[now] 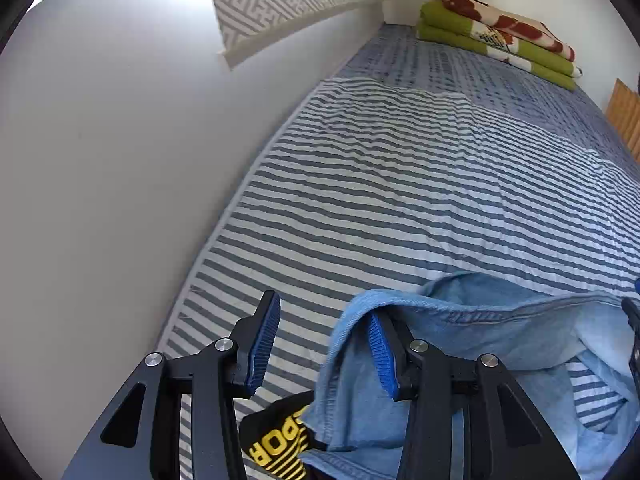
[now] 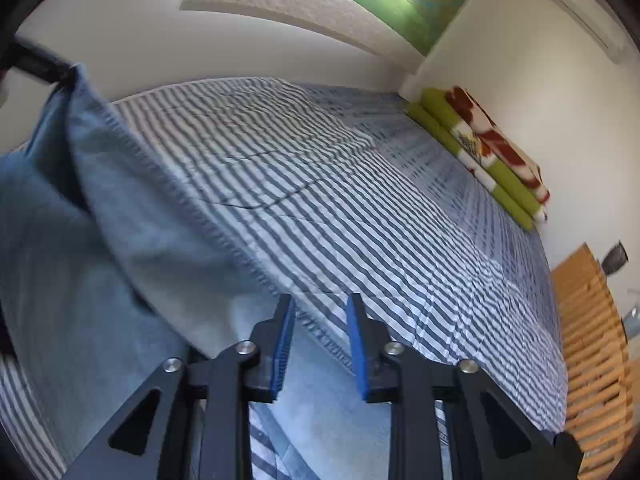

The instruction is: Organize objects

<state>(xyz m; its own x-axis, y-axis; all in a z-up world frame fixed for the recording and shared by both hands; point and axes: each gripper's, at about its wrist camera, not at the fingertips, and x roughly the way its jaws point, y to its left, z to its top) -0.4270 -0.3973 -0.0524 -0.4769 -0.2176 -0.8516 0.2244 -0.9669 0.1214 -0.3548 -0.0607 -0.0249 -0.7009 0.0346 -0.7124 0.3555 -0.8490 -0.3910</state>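
Left wrist view: the left tool [image 1: 324, 336] stands with its jaws apart over the striped bedspread [image 1: 400, 184]. A light blue denim garment [image 1: 480, 320] lies at the 5 o'clock part of the frame; a fold of it is draped over the tool's right finger [image 1: 384, 356], whose blue pad shows beneath the cloth. The left finger [image 1: 262, 344] is bare, and only bedspread lies in the gap, so nothing is clamped. A black garment with yellow lettering [image 1: 276, 448] lies at 6 o'clock, partly under the denim. A folded green and red blanket [image 1: 496, 36] rests at 1 o'clock against the wall [image 1: 100, 160].

Right wrist view: the right tool [image 2: 320, 340] has its jaws narrowly apart, with pale blue cloth and bedspread seen through the gap and no pad pressing on either. The denim garment [image 2: 100, 220] fills the 9 o'clock side, lifted toward 10 o'clock, its hem reaching down to the tool's left finger [image 2: 280, 344]. A slatted wooden frame [image 2: 592, 344] stands at 4 o'clock.
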